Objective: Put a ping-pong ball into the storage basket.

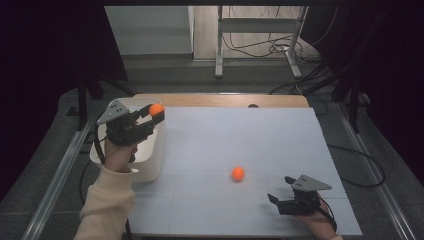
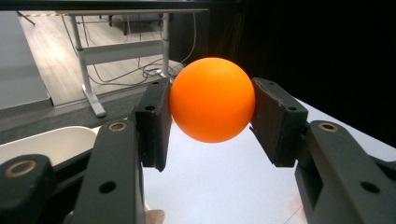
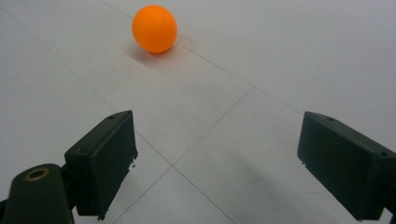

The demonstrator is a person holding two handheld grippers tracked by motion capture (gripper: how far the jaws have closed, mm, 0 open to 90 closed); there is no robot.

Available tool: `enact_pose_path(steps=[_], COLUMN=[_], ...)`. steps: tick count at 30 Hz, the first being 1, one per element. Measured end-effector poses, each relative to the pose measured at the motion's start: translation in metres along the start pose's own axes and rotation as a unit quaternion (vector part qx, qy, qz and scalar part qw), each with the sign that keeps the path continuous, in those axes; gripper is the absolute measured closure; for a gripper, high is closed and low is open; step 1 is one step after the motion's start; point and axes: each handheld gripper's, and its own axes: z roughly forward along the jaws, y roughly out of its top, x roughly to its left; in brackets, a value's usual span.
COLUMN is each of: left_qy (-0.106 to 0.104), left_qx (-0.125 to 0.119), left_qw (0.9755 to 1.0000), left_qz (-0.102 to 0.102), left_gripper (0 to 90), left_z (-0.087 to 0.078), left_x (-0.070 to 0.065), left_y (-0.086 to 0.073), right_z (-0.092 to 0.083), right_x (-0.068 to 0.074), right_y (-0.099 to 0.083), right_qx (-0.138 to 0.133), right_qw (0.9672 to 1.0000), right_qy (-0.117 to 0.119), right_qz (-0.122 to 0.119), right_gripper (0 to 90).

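At the frame's left, one orange ball (image 1: 156,109) is pinched by the left tongs (image 1: 154,114) above the white bin (image 1: 150,165); release should come squarely over its opening. The right tongs (image 1: 281,189) stand wide, empty, near the second ball (image 1: 238,173) on the counter (image 1: 260,135).

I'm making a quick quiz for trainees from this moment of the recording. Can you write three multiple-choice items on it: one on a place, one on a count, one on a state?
1. Where is the ball in the left claw?
A. above the white bin
B. on the floor
C. beside the right claw

2. How many orange balls are there?
A. one
B. two
C. four

3. How do the right claw jaws stand?
A. shut on a ball
B. shut on nothing
C. open, nothing between them

Answers:
1 A: the held ball hangs over the rim of the white bin.
2 B: one is held, and the loose ball lies on the table.
3 C: the jaws stand wide apart over bare table, the loose ball ahead of them.
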Motion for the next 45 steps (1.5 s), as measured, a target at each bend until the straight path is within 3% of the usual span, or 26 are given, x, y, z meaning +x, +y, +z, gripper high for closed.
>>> enact_pose_path(steps=[16,30,45], left_qy=[0.036,0.053,0.085], left_qx=[0.007,0.003,0.009], left_qw=[0.9993,0.9984,0.9959], left_qz=[-0.006,-0.020,-0.032], left_gripper=[50.4,50.4,50.4], left_z=[-0.004,-0.012,-0.016], left_x=[0.014,0.030,0.048], left_y=[-0.003,-0.005,-0.009], right_z=[0.000,-0.001,-0.001], right_x=[0.000,0.000,-0.001], right_y=[0.000,0.000,0.000], right_qx=[0.001,-0.002,-0.001], right_qw=[1.0000,1.0000,1.0000], right_qy=[-0.001,-0.001,-0.004], right_qz=[-0.001,0.002,0.002], right_gripper=[12.1,12.1,12.1])
